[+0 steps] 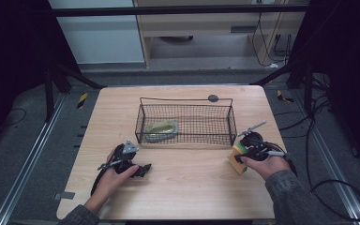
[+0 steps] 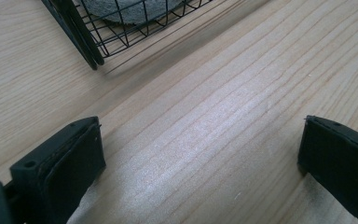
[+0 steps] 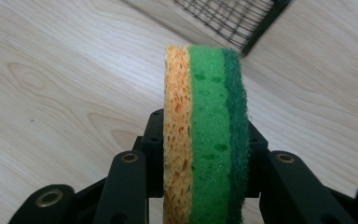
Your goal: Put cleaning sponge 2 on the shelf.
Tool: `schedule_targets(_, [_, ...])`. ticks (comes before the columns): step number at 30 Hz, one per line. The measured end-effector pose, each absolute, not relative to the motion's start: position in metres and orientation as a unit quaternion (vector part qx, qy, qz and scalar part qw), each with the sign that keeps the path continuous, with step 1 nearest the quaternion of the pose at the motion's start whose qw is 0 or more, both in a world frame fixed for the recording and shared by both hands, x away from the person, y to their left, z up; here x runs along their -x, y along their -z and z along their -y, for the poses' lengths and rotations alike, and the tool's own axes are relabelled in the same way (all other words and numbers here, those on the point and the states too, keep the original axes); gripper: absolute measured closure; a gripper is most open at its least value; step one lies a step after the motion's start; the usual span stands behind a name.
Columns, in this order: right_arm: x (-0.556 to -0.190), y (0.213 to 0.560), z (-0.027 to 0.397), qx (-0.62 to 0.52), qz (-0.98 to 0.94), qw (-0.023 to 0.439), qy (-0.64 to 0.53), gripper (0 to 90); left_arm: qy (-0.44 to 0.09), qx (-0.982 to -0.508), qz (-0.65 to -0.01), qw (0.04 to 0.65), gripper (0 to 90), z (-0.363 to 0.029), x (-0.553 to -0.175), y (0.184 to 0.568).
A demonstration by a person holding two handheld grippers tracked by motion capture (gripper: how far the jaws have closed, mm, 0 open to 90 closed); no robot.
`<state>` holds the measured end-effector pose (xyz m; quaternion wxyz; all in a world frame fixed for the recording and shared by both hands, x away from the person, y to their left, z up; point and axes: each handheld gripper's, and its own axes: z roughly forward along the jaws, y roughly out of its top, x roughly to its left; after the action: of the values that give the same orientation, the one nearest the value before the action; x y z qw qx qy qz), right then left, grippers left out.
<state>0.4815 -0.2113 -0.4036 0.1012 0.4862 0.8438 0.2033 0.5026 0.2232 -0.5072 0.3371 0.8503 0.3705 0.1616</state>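
Note:
My right gripper (image 3: 206, 140) is shut on a sponge (image 3: 206, 135) with orange, light green and dark green layers, held on edge between the black jaws just above the table. From above, that sponge (image 1: 238, 158) sits at the right gripper (image 1: 244, 152), in front of the right end of the black wire basket (image 1: 186, 123). A grey-green pad (image 1: 161, 128) lies in the basket's left end. My left gripper (image 1: 143, 169) rests on the wood at the front left, jaws open. In the left gripper view the left gripper (image 2: 200, 158) has bare table between its jaws, and the basket corner (image 2: 93, 44) lies ahead.
The wooden table (image 1: 183, 187) has free room at the front centre. A small dark round disc (image 1: 213, 98) lies behind the basket near the far edge. Cables trail on the floor to the right of the table.

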Motion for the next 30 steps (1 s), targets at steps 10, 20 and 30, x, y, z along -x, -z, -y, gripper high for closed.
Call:
schedule_targets(10, [-0.497,0.384,0.250,-0.498,-0.829,0.141,-0.210,64.1,-0.166,-0.845,-0.374,0.345,0.0,-0.223,-0.501,0.509])
schedule_targets(20, [-0.528,0.338,0.269,-0.491,-0.825,0.187,-0.210,64.5,-0.168,-0.840,-0.380,0.348,0.0,-0.222,-0.501,0.509])
schedule_targets(30, [-0.554,0.302,0.252,-0.468,-0.830,0.213,-0.215,64.7,-0.168,-0.842,-0.379,0.347,0.0,-0.222,-0.501,0.509])
